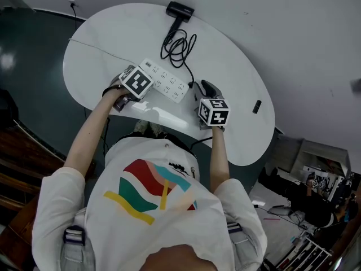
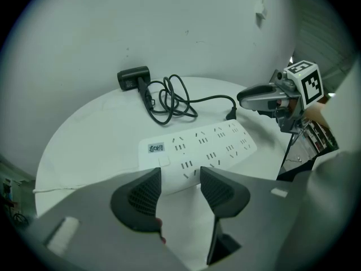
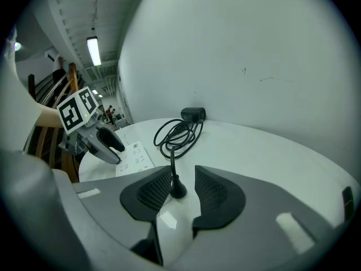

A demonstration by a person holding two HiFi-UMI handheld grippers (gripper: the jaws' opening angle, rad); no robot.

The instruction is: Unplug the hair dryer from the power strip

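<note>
I use the power strip point(image 1: 166, 82) as my landmark. It lies flat and slantwise on the white oval worktop point(image 1: 237, 66), close to the edge nearest me.

My left hand-held gripper point(image 2: 180, 179) sits at the strip's left end. Its jaws are spread wide and hold nothing. The strip's near long edge shows in the gap between the pads, and I cannot tell whether they touch it.

My right hand-held gripper point(image 3: 183, 179) is just off the strip's right end. Its jaws stand apart with the black plug point(image 3: 177, 189) upright between them. The plug is close against the left pad but not clamped. It is out of the sockets and sits on the bare worktop beside the strip.

From the plug the cord point(image 1: 177, 47) runs away from me and piles into a loose coil beyond the strip. It ends at the hair dryer point(image 1: 179, 10), which lies right at the far edge by the wall.

To the right of the strip the surface is open up to the curved rim. A small dark object point(image 1: 256, 106) lies near that edge.
</note>
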